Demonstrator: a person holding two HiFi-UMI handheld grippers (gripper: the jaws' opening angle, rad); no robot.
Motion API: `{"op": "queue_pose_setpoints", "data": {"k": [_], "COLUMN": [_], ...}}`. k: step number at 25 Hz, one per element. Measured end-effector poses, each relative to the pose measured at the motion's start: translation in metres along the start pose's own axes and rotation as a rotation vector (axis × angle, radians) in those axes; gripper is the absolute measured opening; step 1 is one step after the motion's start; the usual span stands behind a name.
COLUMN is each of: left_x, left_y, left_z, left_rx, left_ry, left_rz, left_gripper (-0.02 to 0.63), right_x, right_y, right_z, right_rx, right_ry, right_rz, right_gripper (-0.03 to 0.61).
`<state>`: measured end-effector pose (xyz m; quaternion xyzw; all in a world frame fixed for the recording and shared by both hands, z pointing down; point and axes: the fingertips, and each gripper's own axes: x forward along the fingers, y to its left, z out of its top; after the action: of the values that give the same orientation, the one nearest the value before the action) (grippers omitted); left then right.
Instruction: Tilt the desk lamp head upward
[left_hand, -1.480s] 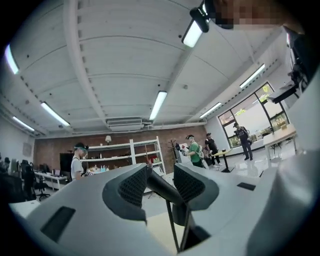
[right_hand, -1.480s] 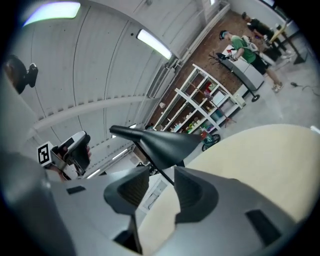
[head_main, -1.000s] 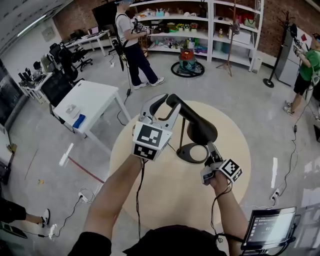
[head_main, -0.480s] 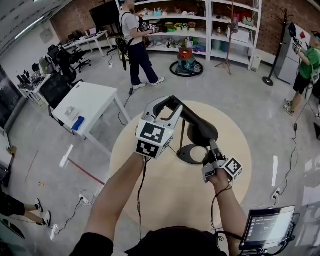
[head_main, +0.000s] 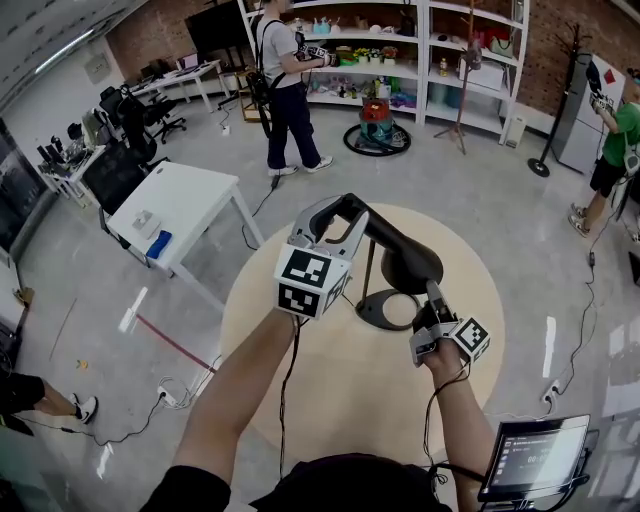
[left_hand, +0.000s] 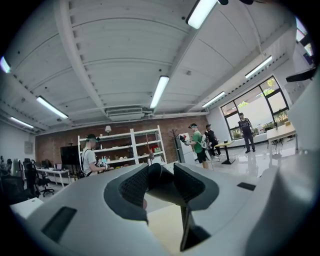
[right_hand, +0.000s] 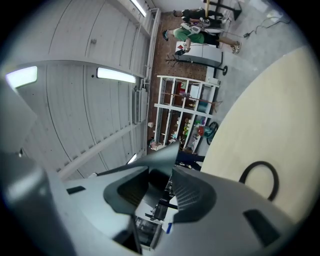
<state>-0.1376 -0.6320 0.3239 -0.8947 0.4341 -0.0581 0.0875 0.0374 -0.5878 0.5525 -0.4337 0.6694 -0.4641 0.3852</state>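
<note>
Head view: black desk lamp (head_main: 386, 232) (ring base (head_main: 362, 310), dome-shaped head (head_main: 410, 266)).

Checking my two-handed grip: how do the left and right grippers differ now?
The left gripper clamps the lamp arm near its top; the right gripper takes the lamp head at its rim. The left gripper sits higher and farther from the person than the right. The right's jaws have just been closing, with the head between them; the left's are shut on the arm. Both grip one lamp.
</note>
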Motion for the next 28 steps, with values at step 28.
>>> {"op": "queue_pose_setpoints", "data": {"k": [28], "left_x": [-0.006], "left_y": [0.006], "left_z": [0.003], "left_rx": [0.123], "left_ry": [0.092], "left_rz": [-0.117], "left_gripper": [0.153], "right_x": [-0.005], "right_y": [0.048], "right_z": [0.058], "right_rx": [-0.307], "right_ry": [0.019], "right_rz": [-0.014], "right_gripper": [0.123]}}
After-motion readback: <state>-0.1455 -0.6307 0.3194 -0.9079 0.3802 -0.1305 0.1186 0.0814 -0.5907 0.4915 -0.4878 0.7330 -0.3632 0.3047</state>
